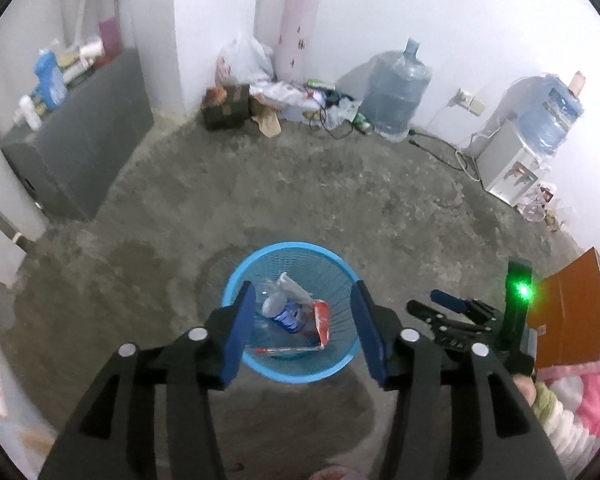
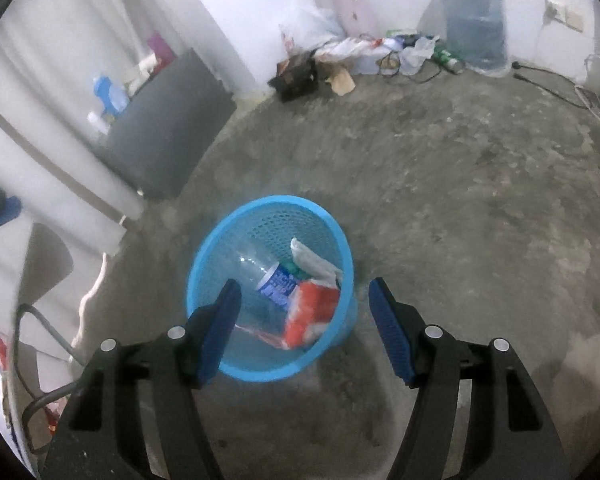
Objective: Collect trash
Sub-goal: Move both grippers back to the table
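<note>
A blue mesh waste basket (image 1: 288, 246) stands on the concrete floor. In it lie a clear plastic bottle (image 1: 284, 314) with a blue label, a red-and-white wrapper (image 1: 323, 320) and a crumpled white piece (image 1: 294, 286). My left gripper (image 1: 303, 286) hovers above the basket, open and holding nothing. To its right my right gripper (image 1: 428, 304) shows with a green light on its body. In the right wrist view the right gripper (image 2: 304, 281) is also open and empty above the basket (image 2: 276, 200), with the bottle (image 2: 276, 286) and wrapper (image 2: 312, 312) below.
A grey cabinet (image 1: 80, 140) with bottles on top stands at the left. Along the far wall are a clutter pile (image 1: 284, 100), a water jug (image 1: 398, 88), a water dispenser (image 1: 512, 160) and floor cables (image 1: 432, 146). An orange box (image 1: 568, 308) is at the right.
</note>
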Demonstrator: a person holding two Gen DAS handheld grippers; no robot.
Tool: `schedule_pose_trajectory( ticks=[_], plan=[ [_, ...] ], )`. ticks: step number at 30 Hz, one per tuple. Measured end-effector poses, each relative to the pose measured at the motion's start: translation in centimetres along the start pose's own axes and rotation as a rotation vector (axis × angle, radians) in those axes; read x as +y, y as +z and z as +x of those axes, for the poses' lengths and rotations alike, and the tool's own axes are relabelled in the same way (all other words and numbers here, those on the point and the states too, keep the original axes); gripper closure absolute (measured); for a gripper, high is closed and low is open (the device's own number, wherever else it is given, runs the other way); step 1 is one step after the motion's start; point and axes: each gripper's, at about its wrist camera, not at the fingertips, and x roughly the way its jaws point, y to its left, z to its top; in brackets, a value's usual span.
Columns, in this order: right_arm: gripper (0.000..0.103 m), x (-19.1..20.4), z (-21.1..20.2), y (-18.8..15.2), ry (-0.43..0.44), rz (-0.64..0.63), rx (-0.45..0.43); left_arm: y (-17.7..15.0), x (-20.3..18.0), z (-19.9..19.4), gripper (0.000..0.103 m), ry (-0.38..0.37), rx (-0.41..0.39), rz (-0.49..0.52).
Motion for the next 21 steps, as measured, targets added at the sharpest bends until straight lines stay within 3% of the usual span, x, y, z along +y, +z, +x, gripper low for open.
schedule_pose_trajectory(
  ticks=[5, 11, 13, 16, 19, 21],
  plan=[
    [0.040, 1.9, -3.1, -1.4, 0.025, -0.043, -0.030, -3.3, 1.2, -8.1, 0.053, 0.019, -0.070, 0.011],
    [0.040, 5.8, -7.3, -3.4, 0.112, -0.149, -0.051, -11.8, 4.6, -20.2, 0.047, 0.084, -0.202, -0.065],
    [0.040, 7.4, -8.7, -4.2, 0.157, -0.200, -0.049, -15.3, 6.0, -24.0, 0.045, 0.132, -0.250, -0.119],
    [0.040, 10.9, -10.4, -5.3, 0.236, -0.305, -0.026, -21.9, 8.1, -30.0, 0.044, 0.288, -0.316, -0.190],
    [0.040, 14.7, -11.5, -6.2, 0.295, -0.428, -0.014, -27.5, 9.4, -33.5, 0.044, 0.403, -0.339, -0.261],
    [0.040, 17.3, -12.0, -7.0, 0.337, -0.497, -0.009, -31.8, 10.2, -35.5, 0.044, 0.423, -0.363, -0.337]
  ],
)
